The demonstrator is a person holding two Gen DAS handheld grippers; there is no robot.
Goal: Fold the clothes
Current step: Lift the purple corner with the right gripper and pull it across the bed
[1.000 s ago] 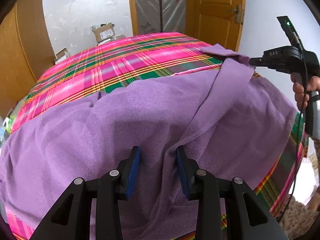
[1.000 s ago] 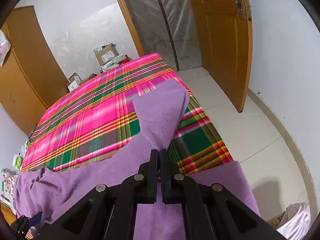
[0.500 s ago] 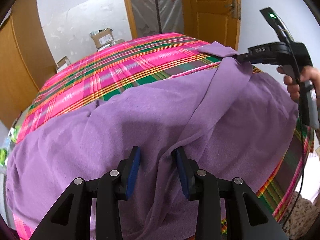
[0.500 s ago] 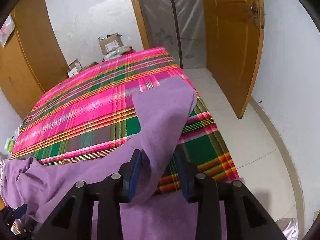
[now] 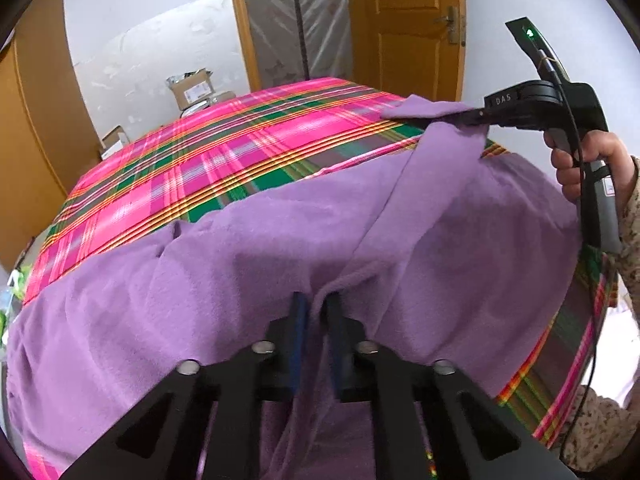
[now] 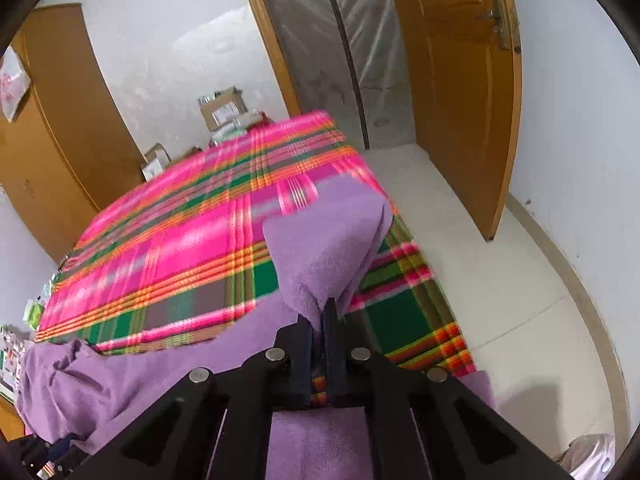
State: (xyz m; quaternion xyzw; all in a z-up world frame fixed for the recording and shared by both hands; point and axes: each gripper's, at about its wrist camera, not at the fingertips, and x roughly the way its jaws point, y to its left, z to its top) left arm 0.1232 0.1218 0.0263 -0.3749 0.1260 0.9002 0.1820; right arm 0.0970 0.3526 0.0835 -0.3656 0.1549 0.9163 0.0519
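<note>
Risk of slippage: purple garment (image 5: 280,248) spread over near part of bed (image 5: 224,152), sleeve end pinched in closed right gripper (image 6: 325,314) at far right corner, central ridge nipped between nearly shut fingers of left gripper (image 5: 316,308). Thin bites; any tug likely to free fleece or drag body askew. Sleeve bite confirmed only by right view; whole spread only by left.

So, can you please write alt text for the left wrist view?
The left claw pinches a ridge of purple garment spread on a pink plaid bed cover. At right, a hand holds the right claw, gripping the garment's far end.
</note>
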